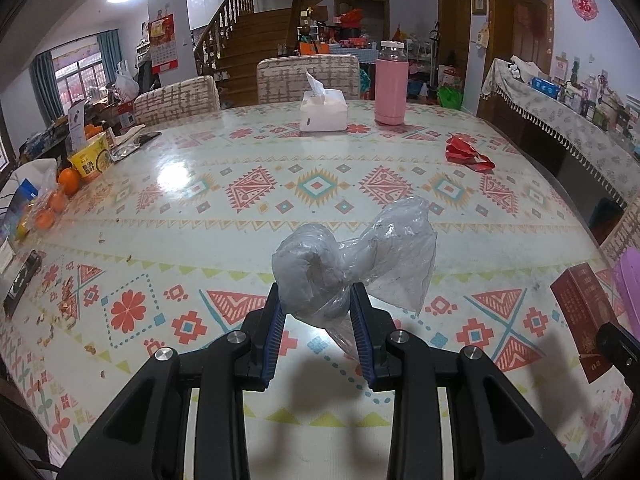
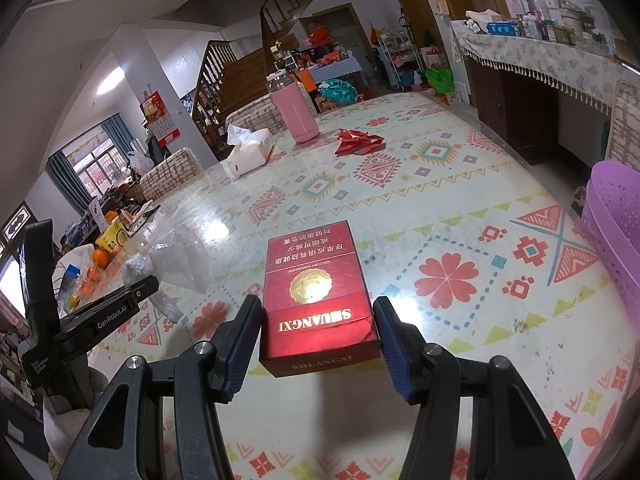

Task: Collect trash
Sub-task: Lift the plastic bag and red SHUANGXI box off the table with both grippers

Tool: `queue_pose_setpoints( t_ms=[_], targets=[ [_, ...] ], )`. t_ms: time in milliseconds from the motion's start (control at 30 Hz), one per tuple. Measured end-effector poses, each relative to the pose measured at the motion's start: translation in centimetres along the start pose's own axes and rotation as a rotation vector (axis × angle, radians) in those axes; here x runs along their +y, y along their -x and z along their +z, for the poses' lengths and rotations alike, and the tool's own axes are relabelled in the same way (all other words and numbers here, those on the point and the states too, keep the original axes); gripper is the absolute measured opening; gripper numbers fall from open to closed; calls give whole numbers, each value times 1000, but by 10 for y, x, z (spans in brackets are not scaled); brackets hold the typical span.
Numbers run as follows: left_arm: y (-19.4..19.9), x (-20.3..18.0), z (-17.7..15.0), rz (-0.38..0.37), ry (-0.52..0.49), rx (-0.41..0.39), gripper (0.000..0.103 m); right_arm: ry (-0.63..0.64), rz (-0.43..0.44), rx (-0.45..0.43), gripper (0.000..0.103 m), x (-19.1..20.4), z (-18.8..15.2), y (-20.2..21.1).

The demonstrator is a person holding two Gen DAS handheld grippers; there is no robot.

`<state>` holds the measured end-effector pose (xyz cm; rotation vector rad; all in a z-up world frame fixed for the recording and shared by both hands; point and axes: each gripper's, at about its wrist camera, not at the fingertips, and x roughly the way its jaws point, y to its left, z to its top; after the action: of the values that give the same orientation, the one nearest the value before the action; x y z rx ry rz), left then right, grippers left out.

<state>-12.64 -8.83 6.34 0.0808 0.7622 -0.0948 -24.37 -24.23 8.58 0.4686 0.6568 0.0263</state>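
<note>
My left gripper (image 1: 317, 292) is shut on a crumpled clear plastic bag (image 1: 396, 240), which bulges up and to the right above the patterned table (image 1: 200, 208). My right gripper (image 2: 317, 308) is shut on a red cigarette box (image 2: 312, 264), its blue pads pressing both long sides. That box (image 1: 580, 312) appears tilted at the right edge of the left wrist view. A crumpled red wrapper (image 1: 466, 152) lies on the far right part of the table, also visible as the red wrapper (image 2: 356, 142). The bag (image 2: 180, 260) shows at the left of the right wrist view.
A purple perforated basket (image 2: 616, 220) stands at the table's right edge. A white tissue box (image 1: 323, 112) and a pink bottle (image 1: 391, 88) stand at the far side. Oranges (image 1: 69, 180), a yellow noodle cup (image 1: 91, 158) and clutter crowd the left edge. Crumbs dot the near left.
</note>
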Motion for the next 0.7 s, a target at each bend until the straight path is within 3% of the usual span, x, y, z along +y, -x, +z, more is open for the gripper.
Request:
queue_pose_setpoints(
  t_ms=[700],
  targets=[
    [12, -23, 0, -33, -41, -9, 31, -51, 3, -25, 62, -23, 0, 13]
  ],
)
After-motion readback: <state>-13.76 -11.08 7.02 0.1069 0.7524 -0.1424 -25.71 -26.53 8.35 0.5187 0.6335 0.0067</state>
